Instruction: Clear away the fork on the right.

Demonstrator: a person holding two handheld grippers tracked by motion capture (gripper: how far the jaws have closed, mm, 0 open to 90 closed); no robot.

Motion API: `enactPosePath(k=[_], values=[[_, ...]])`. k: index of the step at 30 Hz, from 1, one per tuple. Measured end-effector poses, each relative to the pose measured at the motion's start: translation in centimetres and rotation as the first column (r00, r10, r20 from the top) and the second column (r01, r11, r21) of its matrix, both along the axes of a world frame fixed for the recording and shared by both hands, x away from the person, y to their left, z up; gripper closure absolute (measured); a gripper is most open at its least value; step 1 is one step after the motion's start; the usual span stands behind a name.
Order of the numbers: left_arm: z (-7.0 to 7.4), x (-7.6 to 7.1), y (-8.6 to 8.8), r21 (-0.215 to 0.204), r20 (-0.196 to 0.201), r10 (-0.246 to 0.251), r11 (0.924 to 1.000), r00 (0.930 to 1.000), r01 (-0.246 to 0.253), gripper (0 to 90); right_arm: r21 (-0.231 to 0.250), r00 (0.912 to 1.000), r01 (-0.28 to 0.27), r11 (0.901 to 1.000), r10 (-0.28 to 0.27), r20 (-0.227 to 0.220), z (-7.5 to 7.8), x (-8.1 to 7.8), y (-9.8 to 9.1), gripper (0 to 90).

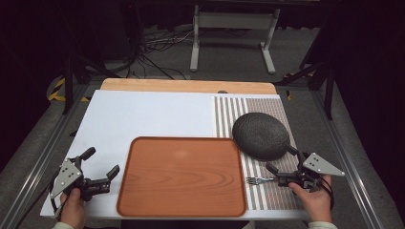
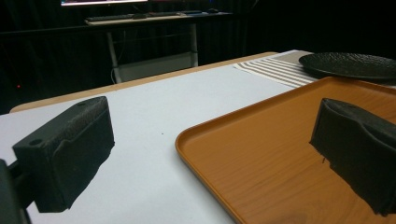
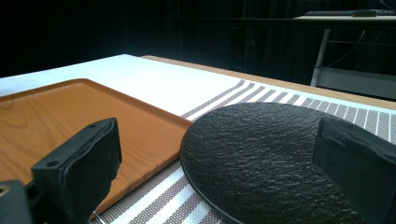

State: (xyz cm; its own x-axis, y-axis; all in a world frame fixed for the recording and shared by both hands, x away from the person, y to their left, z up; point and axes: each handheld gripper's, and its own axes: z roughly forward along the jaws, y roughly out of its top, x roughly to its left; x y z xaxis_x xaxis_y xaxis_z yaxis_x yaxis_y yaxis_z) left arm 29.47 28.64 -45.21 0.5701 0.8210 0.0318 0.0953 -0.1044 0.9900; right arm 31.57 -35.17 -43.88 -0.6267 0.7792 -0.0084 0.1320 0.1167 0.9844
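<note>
**Me:** While both my hands rest at the near edge of the counter [image 1: 143, 114], my right tool [image 1: 282, 161] sits with its jaws spread wide and nothing between them. A fork [image 1: 260, 180] lies flat on the striped mat [image 1: 267, 191] just beside it, tines toward the tray.

**Colleague:** Is the fork touching the tool?

**Me:** From the high view its handle end runs in under the tool's lower jaw; I cannot tell whether they touch. The pads are not pressing on it.

**Colleague:** And your left?

**Me:** My left tool [image 1: 102, 161] is spread too, holding nothing, over the white sheet [image 1: 143, 119] just beside the tray's left rim. In the left gripper view one jaw stands over the sheet and the other over the tray.

**Colleague:** What's past the tools?

**Me:** Between them is the wooden tray [image 1: 182, 175], flat and bare. Farther out on the right, the round black plate [image 1: 261, 135] sits on the striped mat, close by the tray's far right corner. Beyond it a strip of bare wood shows along the counter's far edge, then a white frame [image 1: 234, 33] on the floor with cables beside it.
</note>
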Motion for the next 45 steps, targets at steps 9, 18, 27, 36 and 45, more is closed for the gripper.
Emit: enactPosePath(k=[9, 18, 27, 36, 45], values=[[0.1, 0.0, -0.1, -0.008, 0.000, -0.003, 1.0000, 1.0000, 0.003, 0.2, 0.007, 1.0000, -0.003, 1.0000, 0.003, -0.002, 0.0, 0.0, 0.0, 1.9], [0.0, 0.0, 0.1, -0.010, -0.009, -0.009, 0.9999, 0.9999, 0.009, 0.2, 0.015, 0.9999, -0.011, 0.9998, 0.011, -0.003, 0.0, 0.0, -0.1, 1.4], [0.0, 0.1, 0.0, 0.001, -0.015, -0.011, 0.9999, 0.9998, 0.011, 0.3, 0.039, 0.9999, -0.004, 0.9992, 0.003, 0.017, 0.2, 0.2, -0.3, 0.9], [0.0, 0.2, 0.0, -0.007, -0.017, -0.008, 0.9999, 0.9998, 0.008, 0.2, 0.021, 0.9991, -0.041, 0.9989, 0.041, 0.014, 1.8, 1.1, 0.4, 1.1], [0.0, 0.2, 0.0, -0.012, -0.018, -0.010, 0.9999, 0.9998, 0.010, 0.2, -0.075, 0.9938, -0.101, 0.9921, 0.097, -0.056, 3.4, 2.2, 1.6, 3.9]])
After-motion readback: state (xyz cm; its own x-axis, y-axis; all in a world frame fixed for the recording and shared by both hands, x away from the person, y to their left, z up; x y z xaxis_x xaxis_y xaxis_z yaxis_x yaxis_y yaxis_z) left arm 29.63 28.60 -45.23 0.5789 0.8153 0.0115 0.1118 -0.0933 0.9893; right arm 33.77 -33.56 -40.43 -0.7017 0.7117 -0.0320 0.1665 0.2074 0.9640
